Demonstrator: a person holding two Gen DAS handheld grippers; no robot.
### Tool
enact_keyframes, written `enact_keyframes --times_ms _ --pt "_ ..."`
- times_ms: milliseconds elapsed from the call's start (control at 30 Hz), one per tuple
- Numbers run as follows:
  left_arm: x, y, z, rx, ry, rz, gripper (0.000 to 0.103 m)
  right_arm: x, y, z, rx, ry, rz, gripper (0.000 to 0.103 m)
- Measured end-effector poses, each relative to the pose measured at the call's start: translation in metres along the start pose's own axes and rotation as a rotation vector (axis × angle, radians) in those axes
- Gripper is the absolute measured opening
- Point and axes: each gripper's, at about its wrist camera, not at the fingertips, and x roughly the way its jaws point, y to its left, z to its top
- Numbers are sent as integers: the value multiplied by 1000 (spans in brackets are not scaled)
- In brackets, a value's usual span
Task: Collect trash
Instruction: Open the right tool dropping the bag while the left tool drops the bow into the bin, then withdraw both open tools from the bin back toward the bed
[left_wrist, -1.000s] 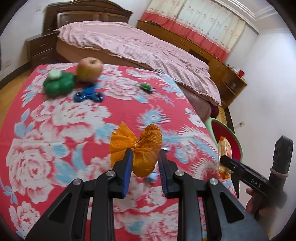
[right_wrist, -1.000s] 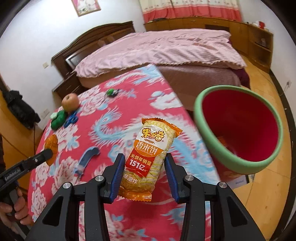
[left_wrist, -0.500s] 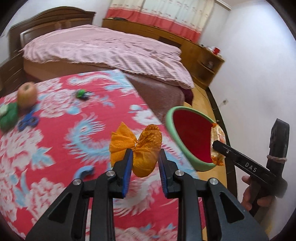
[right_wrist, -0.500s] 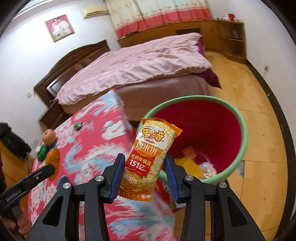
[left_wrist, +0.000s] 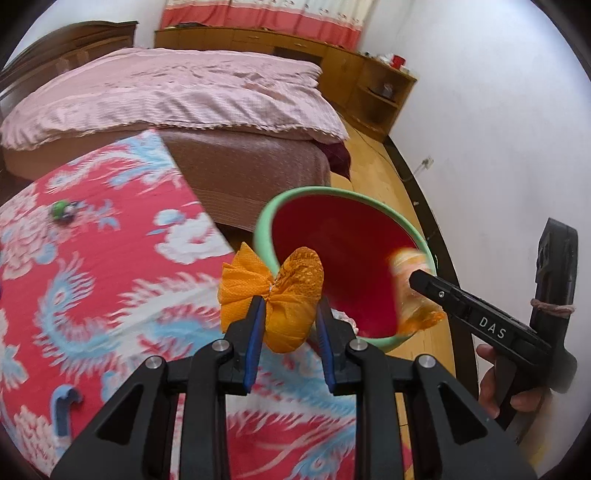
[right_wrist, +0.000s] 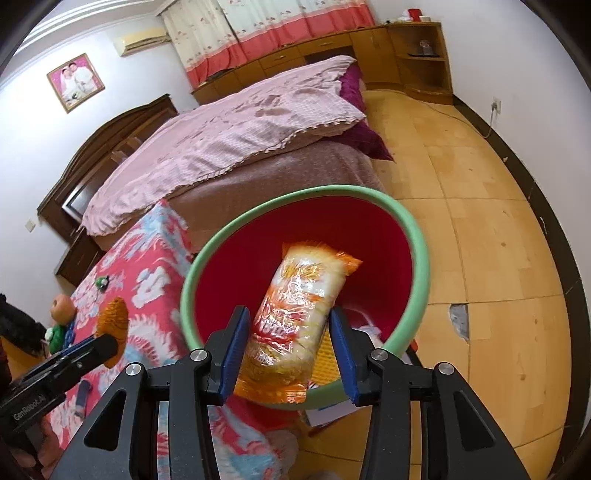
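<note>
A pink-quilted bed (right_wrist: 236, 147) stands beyond the floral tablecloth (left_wrist: 110, 280).

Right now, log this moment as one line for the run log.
left tongs: shut on orange mesh wad | right tongs: open, snack packet blurred between them | bin: below packet

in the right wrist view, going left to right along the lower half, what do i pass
green toy → apple → orange mesh wrapper → left gripper → snack packet → red bin → wooden floor
</note>
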Motion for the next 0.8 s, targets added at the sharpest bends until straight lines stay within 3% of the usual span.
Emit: enact_keyframes --times_ms 333,500,800 --pt "34 -25 7 59 37 -16 27 -7 -15 4 36 -41 11 46" --pt "39 -26 10 55 29 -25 41 -10 -19 5 51 -53 17 46" --pt "28 -26 10 54 11 -24 42 -16 -16 2 49 -56 27 47"
